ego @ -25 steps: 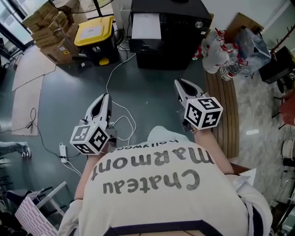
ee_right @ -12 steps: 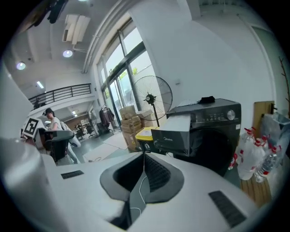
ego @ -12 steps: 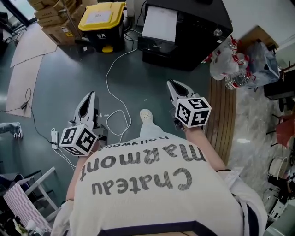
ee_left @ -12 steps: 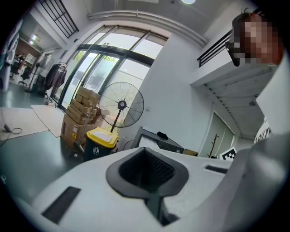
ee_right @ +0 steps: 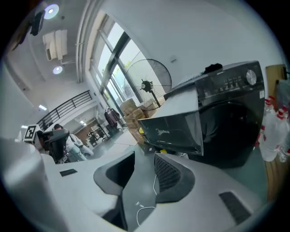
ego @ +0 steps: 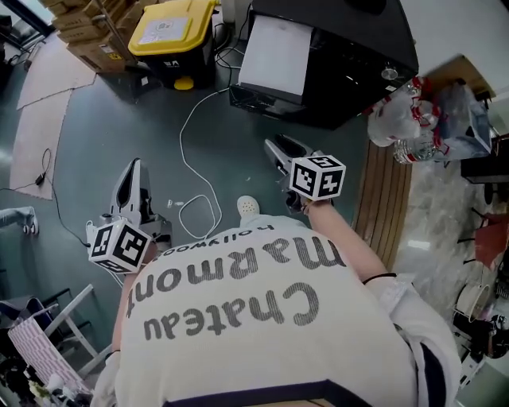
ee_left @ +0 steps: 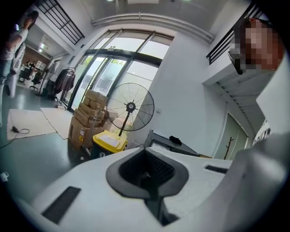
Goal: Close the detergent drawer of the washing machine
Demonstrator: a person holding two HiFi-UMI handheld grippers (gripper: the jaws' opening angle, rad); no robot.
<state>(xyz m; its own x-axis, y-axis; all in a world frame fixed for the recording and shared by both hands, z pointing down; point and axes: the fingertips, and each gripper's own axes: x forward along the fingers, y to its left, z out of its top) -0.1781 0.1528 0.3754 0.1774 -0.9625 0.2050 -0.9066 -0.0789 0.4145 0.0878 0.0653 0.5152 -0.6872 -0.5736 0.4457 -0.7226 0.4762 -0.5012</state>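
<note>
The black washing machine (ego: 358, 56) stands at the top of the head view, its detergent drawer (ego: 274, 56) pulled out, white on top with a dark front panel (ee_right: 176, 129). My right gripper (ego: 276, 151) hangs over the grey floor a short way in front of the drawer and points at it; its jaws are opening, with nothing between them (ee_right: 144, 170). My left gripper (ego: 131, 181) is lower left, far from the machine, over the floor. Its pads meet and hold nothing (ee_left: 147, 174).
A yellow-lidded black bin (ego: 171, 32) and cardboard boxes (ego: 83, 20) stand left of the machine, a floor fan (ee_left: 130, 108) behind them. A white cable (ego: 191, 143) snakes across the floor. Plastic bags with bottles (ego: 406, 119) lie on wooden slats (ego: 382, 207) at the right.
The person has stepped closer to the machine. The right gripper moved forward and down toward the drawer and its jaws parted. The left gripper drifted left and stayed shut.
</note>
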